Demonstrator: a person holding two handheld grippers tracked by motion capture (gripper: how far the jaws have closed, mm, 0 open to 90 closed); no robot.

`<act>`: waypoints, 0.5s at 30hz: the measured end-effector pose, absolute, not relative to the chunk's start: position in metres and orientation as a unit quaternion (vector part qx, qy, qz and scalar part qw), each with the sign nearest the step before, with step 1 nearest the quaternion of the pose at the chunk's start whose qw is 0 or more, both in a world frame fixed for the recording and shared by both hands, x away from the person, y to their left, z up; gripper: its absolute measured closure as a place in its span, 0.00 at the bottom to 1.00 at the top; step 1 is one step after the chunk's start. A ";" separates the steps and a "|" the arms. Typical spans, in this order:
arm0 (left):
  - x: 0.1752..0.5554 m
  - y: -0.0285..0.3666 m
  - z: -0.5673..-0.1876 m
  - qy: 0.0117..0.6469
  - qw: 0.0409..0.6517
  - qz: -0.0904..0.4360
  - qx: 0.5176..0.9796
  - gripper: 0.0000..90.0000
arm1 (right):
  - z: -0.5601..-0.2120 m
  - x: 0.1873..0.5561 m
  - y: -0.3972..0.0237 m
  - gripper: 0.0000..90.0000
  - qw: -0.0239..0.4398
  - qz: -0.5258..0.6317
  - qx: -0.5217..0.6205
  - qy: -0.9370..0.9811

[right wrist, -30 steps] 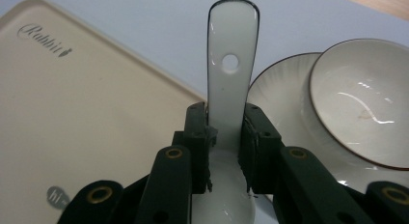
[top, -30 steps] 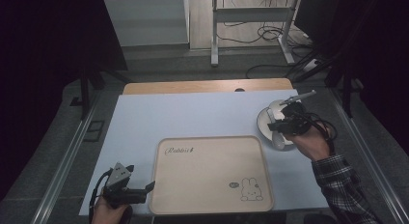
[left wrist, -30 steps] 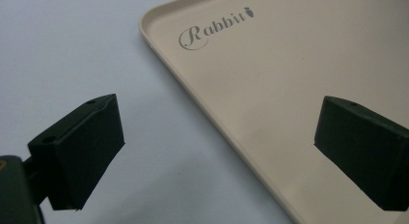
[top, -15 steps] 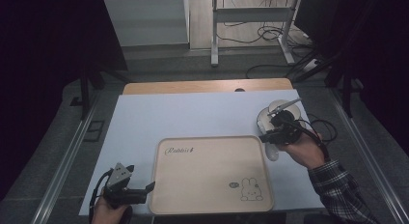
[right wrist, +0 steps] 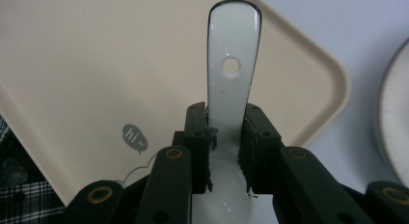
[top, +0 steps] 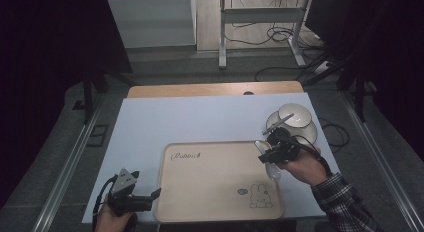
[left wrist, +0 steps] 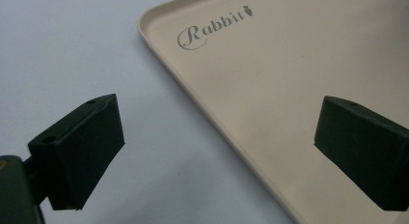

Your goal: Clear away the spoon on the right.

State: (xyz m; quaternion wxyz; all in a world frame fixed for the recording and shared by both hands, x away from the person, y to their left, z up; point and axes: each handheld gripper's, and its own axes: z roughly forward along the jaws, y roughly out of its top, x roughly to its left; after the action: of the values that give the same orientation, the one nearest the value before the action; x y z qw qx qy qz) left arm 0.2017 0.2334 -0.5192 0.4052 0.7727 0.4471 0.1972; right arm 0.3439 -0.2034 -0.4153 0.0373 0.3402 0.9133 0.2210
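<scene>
A white ceramic spoon (right wrist: 232, 84) with a hole in its handle is clamped between the jaws of my right gripper (right wrist: 226, 119). Its handle points out over the right part of the beige tray (right wrist: 96, 64). From above, the right gripper (top: 265, 153) hovers over the right edge of the tray (top: 210, 192), and the spoon's bowl (top: 273, 172) hangs below the hand. My left gripper (top: 152, 194) rests at the tray's near left corner. Its wide-open jaws straddle the rim of the tray (left wrist: 270, 89), with nothing between them.
A white bowl (top: 296, 117) stands on the pale blue table mat (top: 190, 122) just right of the tray, behind the right hand, and its rim (right wrist: 393, 122) shows in the right gripper view. The tray bears a "Rabbit" print (left wrist: 212, 26) and a bunny drawing (top: 261, 196).
My right gripper has carried the spoon from over the bowl leftward and nearer, onto the tray's right edge. The left gripper has stayed put.
</scene>
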 end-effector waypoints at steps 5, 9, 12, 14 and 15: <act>0.202 0.233 -0.519 0.447 0.405 0.197 0.773 0.04 | -0.429 0.337 -0.194 0.83 0.021 0.202 0.332 0.921; 0.202 0.233 -0.519 0.446 0.405 0.198 0.773 0.04 | -0.439 0.333 -0.188 0.83 0.007 0.193 0.329 0.924; 0.202 0.233 -0.519 0.446 0.404 0.198 0.773 0.04 | -0.448 0.331 -0.184 0.83 -0.003 0.188 0.325 0.927; 0.202 0.233 -0.519 0.446 0.405 0.198 0.773 0.04 | -0.457 0.329 -0.183 0.83 -0.008 0.179 0.327 0.928; 0.202 0.233 -0.519 0.446 0.405 0.198 0.773 0.04 | -0.457 0.329 -0.183 0.83 -0.008 0.179 0.327 0.928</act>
State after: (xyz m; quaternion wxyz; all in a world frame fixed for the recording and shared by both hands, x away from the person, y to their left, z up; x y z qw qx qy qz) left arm 0.2017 0.2331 -0.5193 0.4045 0.7733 0.4463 0.1978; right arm 0.3292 -0.1826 -0.4569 -0.0077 0.3268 0.9279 0.1793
